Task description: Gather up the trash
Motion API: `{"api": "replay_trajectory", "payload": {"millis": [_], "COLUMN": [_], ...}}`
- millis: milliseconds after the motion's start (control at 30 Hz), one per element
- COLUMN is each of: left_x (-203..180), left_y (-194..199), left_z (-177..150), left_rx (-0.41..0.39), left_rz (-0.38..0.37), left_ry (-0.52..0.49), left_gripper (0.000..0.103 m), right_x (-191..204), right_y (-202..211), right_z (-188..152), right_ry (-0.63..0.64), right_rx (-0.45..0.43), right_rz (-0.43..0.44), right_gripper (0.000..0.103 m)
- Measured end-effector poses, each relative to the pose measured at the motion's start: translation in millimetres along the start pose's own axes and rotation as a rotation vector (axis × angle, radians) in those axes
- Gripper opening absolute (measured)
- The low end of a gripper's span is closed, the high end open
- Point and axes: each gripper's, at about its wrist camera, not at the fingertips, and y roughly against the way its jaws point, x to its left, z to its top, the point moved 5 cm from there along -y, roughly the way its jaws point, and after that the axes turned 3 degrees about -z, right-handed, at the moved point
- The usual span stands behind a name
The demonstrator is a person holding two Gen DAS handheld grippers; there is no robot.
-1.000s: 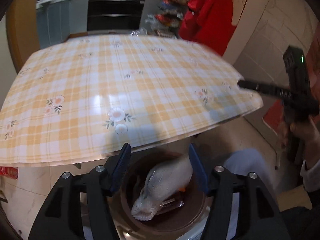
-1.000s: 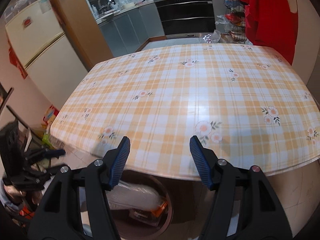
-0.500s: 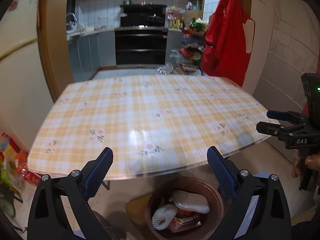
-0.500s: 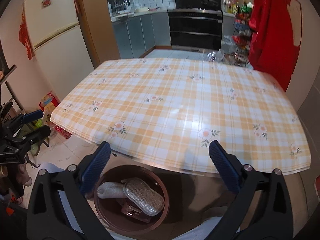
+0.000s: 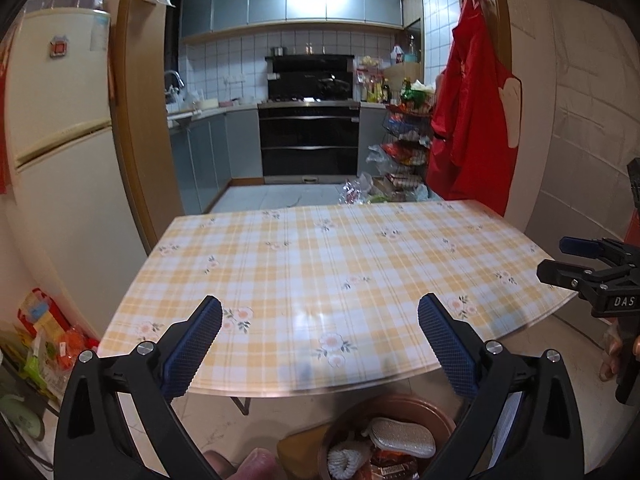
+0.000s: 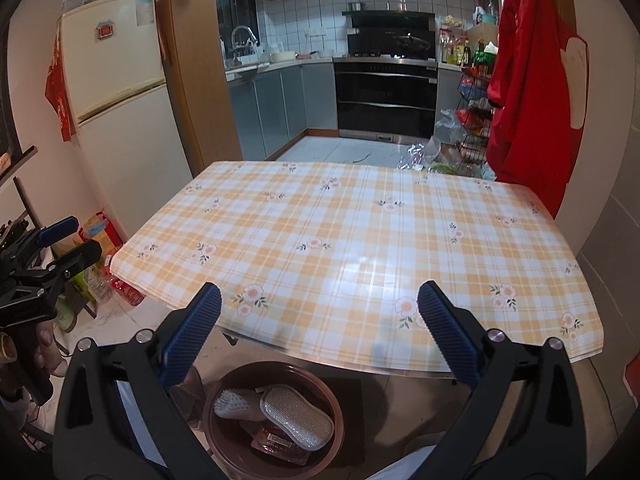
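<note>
Worktop [image 6: 360,240]: checked yellow cloth with flowers, filling the middle of both frames.
Bin [image 6: 224,440]: brown round tub sitting on the floor at the lower centre, under the worktop's near edge.
Trash: a silvery scrub pad [image 6: 296,416] is lying on top inside the bin, beside a white foam net [image 6: 232,402] and a red wrapper [image 6: 280,442].
Right gripper [image 6: 320,328]: fingers [image 6: 192,332] are standing wide apart, holding nothing, touching nothing.
Left gripper [image 5: 320,336]: fingers [image 5: 192,344] are spread wide, gripping nothing.
</note>
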Motion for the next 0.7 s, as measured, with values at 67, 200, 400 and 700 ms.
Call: {"api": "replay_trajectory", "payload": {"millis": [67, 200, 400, 700], "left_x": [0.3, -0.8, -3.1, -8.1], "left_y": [3.4, 6.6, 10.5, 14.3], "left_z": [4.5, 11.0, 18.0, 24.9], "left_rx": [-0.009, -0.019, -0.036, -0.052], "left_rz": [0.004, 0.013, 0.02, 0.039], "left_ry": [0.004, 0.006, 0.009, -0.01], "left_gripper": [0.096, 0.096, 0.096, 0.096], "right_x": [0.1, -1.5, -4.7, -8.9], "right_y": [4.6, 11.8, 18.4, 25.0], "right_z": [2.6, 8.1, 13.4, 18.7], "right_ry": [-0.004, -0.012, -0.02, -0.028], "right_rx": [-0.01, -0.028, -0.05, -0.069], "right_rz": [-0.005, -0.02, -0.033, -0.056], "right_gripper": [0.097, 0.097, 0.097, 0.097]}}
